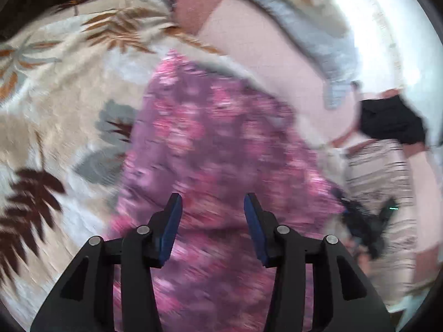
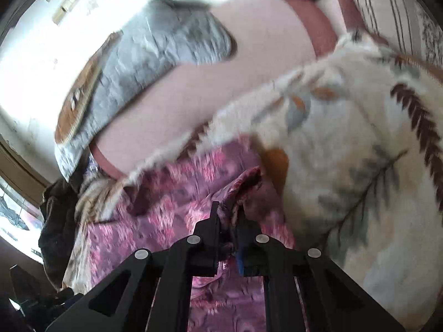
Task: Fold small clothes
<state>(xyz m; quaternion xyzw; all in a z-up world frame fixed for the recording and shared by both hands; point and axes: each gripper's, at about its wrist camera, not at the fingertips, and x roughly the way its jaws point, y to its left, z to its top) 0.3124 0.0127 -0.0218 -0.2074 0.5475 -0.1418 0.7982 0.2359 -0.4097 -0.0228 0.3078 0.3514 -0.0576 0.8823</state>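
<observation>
Leaf-patterned blanket (image 1: pixel 63 88) carries the pink floral garment (image 1: pixel 210 144), thin, limp cloth best taken at a hem or corner. Left gripper (image 1: pixel 213 207) hangs above it, jaws apart and empty. Only the right wrist view shows the right gripper (image 2: pixel 228 215) pinching a bunched fold.

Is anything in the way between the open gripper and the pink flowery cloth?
Nothing visible. The left gripper has its jaws open right over the pink flowery cloth, with only air between. The right gripper already pinches a fold of that cloth, which lies on the leaf-patterned blanket.
</observation>
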